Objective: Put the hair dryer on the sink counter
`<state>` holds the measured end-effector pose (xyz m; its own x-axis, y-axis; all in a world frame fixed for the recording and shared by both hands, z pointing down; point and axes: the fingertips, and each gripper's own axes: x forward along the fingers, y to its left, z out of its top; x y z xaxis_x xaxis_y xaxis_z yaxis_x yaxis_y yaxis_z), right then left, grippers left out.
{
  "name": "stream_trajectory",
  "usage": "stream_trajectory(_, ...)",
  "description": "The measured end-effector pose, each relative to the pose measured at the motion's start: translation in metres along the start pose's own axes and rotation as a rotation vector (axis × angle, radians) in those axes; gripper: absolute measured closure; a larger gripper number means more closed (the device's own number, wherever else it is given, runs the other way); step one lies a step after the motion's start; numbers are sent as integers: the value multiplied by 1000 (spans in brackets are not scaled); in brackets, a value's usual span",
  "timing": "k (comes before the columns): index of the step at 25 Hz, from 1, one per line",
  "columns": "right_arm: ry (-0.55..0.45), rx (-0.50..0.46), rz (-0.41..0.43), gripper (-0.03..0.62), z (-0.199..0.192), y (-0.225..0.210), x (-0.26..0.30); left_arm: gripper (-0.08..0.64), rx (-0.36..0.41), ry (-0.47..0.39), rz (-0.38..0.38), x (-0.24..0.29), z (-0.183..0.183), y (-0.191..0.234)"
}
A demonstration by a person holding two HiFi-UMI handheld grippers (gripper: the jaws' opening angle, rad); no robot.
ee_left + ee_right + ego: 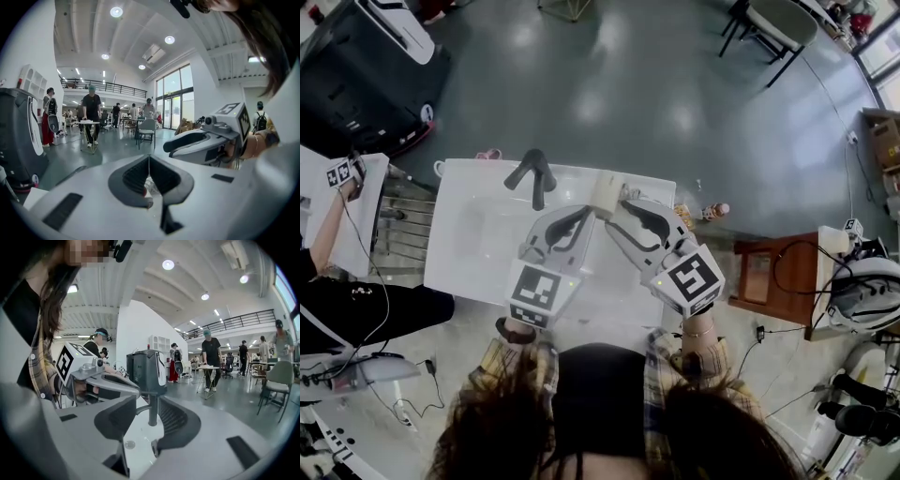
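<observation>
- hair dryer (605,194): a cream body, judged to be the dryer, is lying on the sink counter (459,267) at its back edge, just right of the black faucet (534,175). no jaw is closing round it, so the placing is looking done or all but done.
- sink counter: a white top with a shallow basin, spreading out under both tools. the dryer is sitting clear of the basin, probably so that it is resting flat and dry.
- right gripper (626,204): the jaws are standing apart and gripping nothing. in the right gripper view (147,404) only the faucet (152,409) is showing beyond the gap. its tips are hovering just beside the dryer, and from above it cannot be told whether one is brushing it. the open stance is reading as a let-go.
- left gripper (581,217): the jaws are pressing together (149,159) on nothing that can be named. a small pale glint in the seam is too small to identify. it is idling near the dryer and taking no part in holding it.
- pose: both forearms are reaching out from the person's body and converging in a v over the counter, with the marker cubes nearest the person. both tools are pointing close to level and a little downward, their tips near each other at the dryer.
</observation>
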<state>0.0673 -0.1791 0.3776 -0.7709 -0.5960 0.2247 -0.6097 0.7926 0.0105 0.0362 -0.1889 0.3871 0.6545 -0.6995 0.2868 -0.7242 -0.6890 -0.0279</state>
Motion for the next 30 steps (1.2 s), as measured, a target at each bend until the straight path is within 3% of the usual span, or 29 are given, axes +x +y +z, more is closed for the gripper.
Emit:
stream_trajectory(9,-101,23,-46,480,24,7,-23,541,-35,-43,-33,-3,12,-10)
stream_trajectory(30,-158,51,-161,577,37,8,-30,541,-61,-120,-108,-10,29,-22)
